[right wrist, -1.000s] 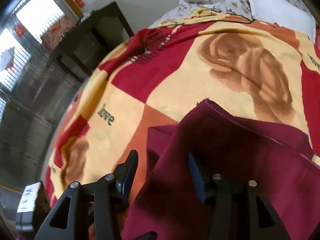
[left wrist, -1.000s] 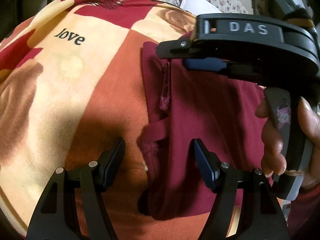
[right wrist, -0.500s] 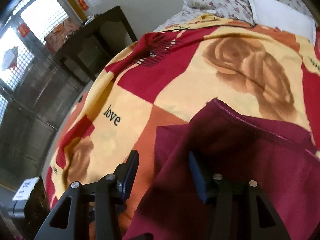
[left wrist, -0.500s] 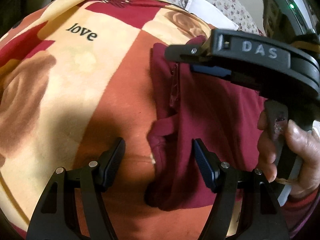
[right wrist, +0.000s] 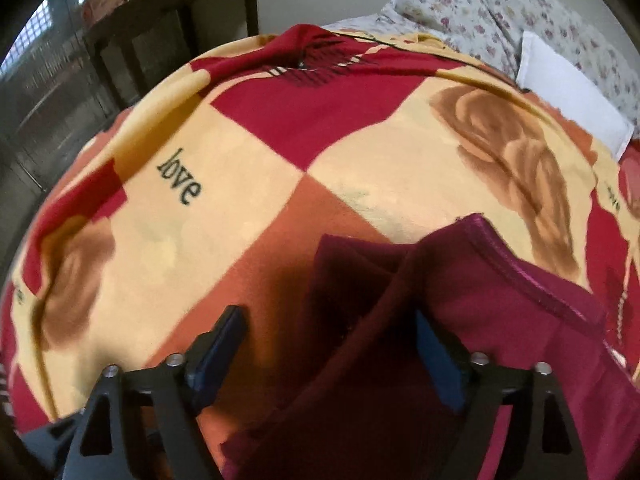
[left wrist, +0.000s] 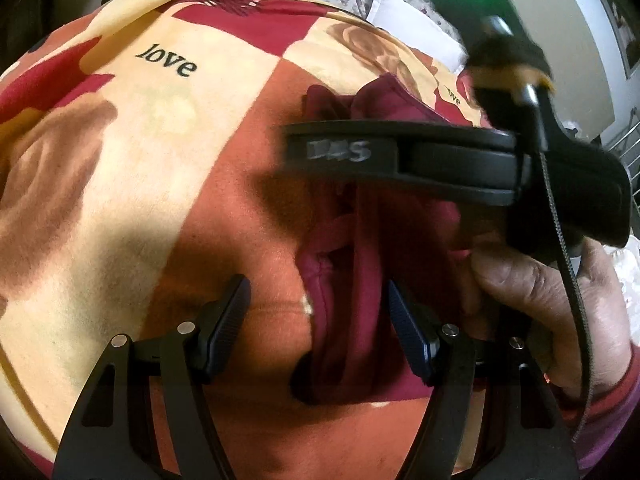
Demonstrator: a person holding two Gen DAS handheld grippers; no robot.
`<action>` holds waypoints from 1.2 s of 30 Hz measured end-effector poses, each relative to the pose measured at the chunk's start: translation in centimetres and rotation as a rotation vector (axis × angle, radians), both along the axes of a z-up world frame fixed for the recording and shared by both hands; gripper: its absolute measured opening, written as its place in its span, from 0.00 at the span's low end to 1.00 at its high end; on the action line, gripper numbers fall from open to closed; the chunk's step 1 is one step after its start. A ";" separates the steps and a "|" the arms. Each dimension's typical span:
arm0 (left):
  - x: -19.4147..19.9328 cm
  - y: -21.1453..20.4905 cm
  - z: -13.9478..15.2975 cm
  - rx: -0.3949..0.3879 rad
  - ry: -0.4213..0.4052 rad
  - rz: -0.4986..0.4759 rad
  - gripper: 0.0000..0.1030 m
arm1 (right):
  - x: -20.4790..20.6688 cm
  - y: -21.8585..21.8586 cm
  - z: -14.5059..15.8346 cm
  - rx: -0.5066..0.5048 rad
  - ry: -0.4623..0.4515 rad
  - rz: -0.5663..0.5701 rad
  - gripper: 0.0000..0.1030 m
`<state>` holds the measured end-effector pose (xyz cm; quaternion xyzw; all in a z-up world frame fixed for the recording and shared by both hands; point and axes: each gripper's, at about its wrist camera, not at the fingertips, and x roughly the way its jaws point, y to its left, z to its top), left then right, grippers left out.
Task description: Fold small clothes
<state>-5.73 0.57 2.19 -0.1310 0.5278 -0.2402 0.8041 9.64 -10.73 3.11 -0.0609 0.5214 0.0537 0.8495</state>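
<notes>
Maroon garment (left wrist: 360,248) between gaping left tongs (left wrist: 318,312) (blanket (left wrist: 140,184) beneath)

We see the garment (right wrist: 500,320) lying on the blanket (right wrist: 360,168), with the pillow (right wrist: 568,92) behind the blanket's far edge
</notes>
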 end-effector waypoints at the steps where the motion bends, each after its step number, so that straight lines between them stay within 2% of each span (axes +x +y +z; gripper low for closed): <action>1: 0.1 0.0 0.0 -0.005 0.001 0.001 0.68 | -0.2 -1.0 0.3 0.053 0.000 -0.003 0.42; 2: 0.0 0.1 0.1 -0.006 0.002 0.001 0.68 | -0.4 -2.3 0.7 0.125 0.008 -0.015 0.37; 3: 0.1 0.0 0.1 -0.004 0.001 0.000 0.68 | -0.7 -3.8 1.0 0.204 0.018 -0.034 0.26; 4: 0.1 -0.2 0.2 0.005 -0.006 -0.004 0.68 | -1.0 -5.0 1.4 0.299 0.021 -0.051 0.21; 6: 0.0 -0.6 0.5 0.012 -0.029 -0.019 0.68 | -2.0 -6.8 2.3 0.418 0.006 -0.070 0.17; 8: 0.6 -1.2 0.7 0.002 -0.051 -0.035 0.68 | -3.3 -8.1 3.5 0.494 -0.030 -0.062 0.16; 11: 1.4 -2.4 0.5 0.004 -0.061 -0.063 0.68 | -4.5 -8.9 4.3 0.522 -0.045 -0.068 0.13; 13: 1.7 -3.0 0.1 0.004 -0.051 -0.065 0.68 | -4.6 -9.4 4.2 0.525 -0.045 -0.082 0.02; 15: 1.3 -3.3 0.4 -0.016 -0.070 -0.075 0.68 | -4.8 -10.1 3.9 0.529 -0.040 -0.105 0.02; 16: 1.2 -3.4 0.4 -0.011 -0.078 -0.074 0.66 | -4.9 -10.4 3.7 0.533 -0.032 -0.117 0.02; 17: 1.1 -3.5 0.4 -0.011 -0.084 -0.074 0.58 | -4.8 -10.4 3.4 0.539 -0.029 -0.123 0.02; 18: 1.0 -3.4 0.2 -0.019 -0.084 -0.072 0.55 | -4.9 -10.4 3.4 0.558 -0.032 -0.126 0.02; 20: 0.6 -2.9 -0.1 -0.058 -0.080 -0.049 0.50 | -4.5 -10.0 3.5 0.568 -0.029 -0.121 0.02; 23: 0.6 -2.5 -0.4 -0.107 -0.062 -0.029 0.46 | -3.8 -8.0 3.9 0.503 -0.015 -0.074 0.06; 24: 0.6 -2.4 -0.4 -0.124 -0.055 -0.024 0.46 | -3.2 -6.7 3.8 0.456 0.000 -0.055 0.11; 27: 0.8 -2.4 -0.2 -0.158 -0.040 -0.018 0.43 | -2.2 -4.5 3.1 0.373 0.047 -0.026 0.49; 33: 0.8 -1.8 -0.8 -0.234 -0.007 0.014 0.43 | 0.2 -1.3 1.3 0.171 0.132 -0.014 0.52; 36: 0.8 -1.6 -1.1 -0.254 0.006 0.024 0.43 | 1.2 -0.3 0.0 0.103 0.180 0.030 0.66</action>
